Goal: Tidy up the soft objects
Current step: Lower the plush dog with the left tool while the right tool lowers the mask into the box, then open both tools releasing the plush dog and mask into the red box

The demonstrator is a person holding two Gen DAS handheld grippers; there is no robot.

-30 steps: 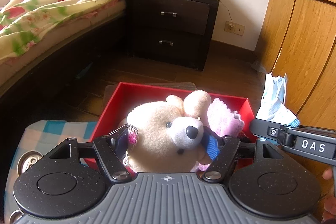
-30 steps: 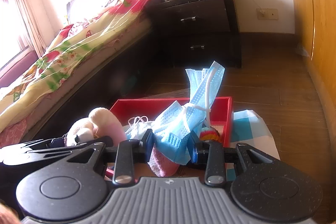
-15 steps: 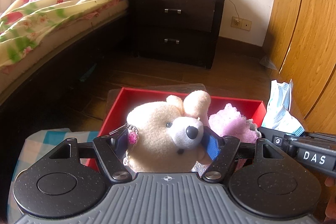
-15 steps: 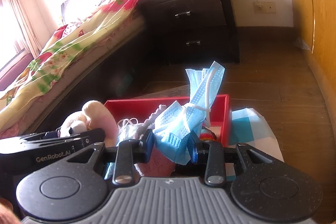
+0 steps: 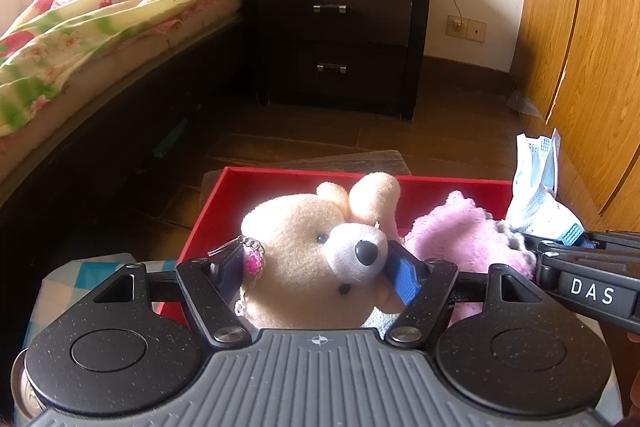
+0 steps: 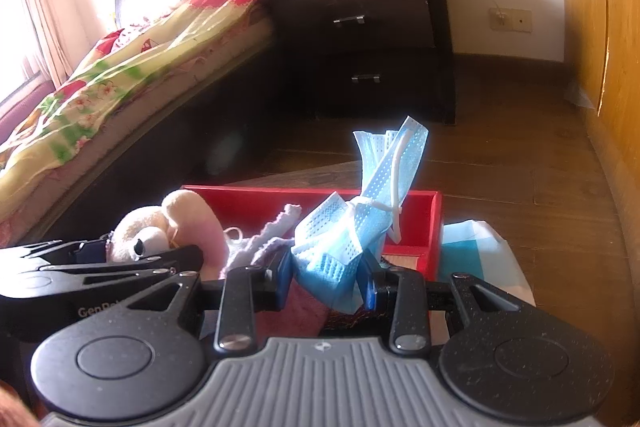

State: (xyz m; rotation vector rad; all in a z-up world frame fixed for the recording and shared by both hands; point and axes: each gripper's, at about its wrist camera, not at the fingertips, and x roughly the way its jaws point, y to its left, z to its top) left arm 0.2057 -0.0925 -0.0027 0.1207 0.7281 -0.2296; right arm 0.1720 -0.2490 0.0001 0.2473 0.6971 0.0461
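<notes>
Left gripper (image 5: 318,269) clamped wide around plush toy (image 5: 316,251), lower centre of frame, above red box (image 5: 224,203). Right gripper (image 6: 326,277) pinched narrow on bunched blue face masks (image 6: 360,223), centre frame, over same box. Both light, squashy; plush best gripped mid-body, masks by bundled middle, loose ear loops likely to snag.

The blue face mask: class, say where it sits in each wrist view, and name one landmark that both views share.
Left wrist: blue face mask at the right edge, above the right gripper.
Right wrist: mask at centre, between the gripper's fingers.
Shared landmark: red box.
</notes>
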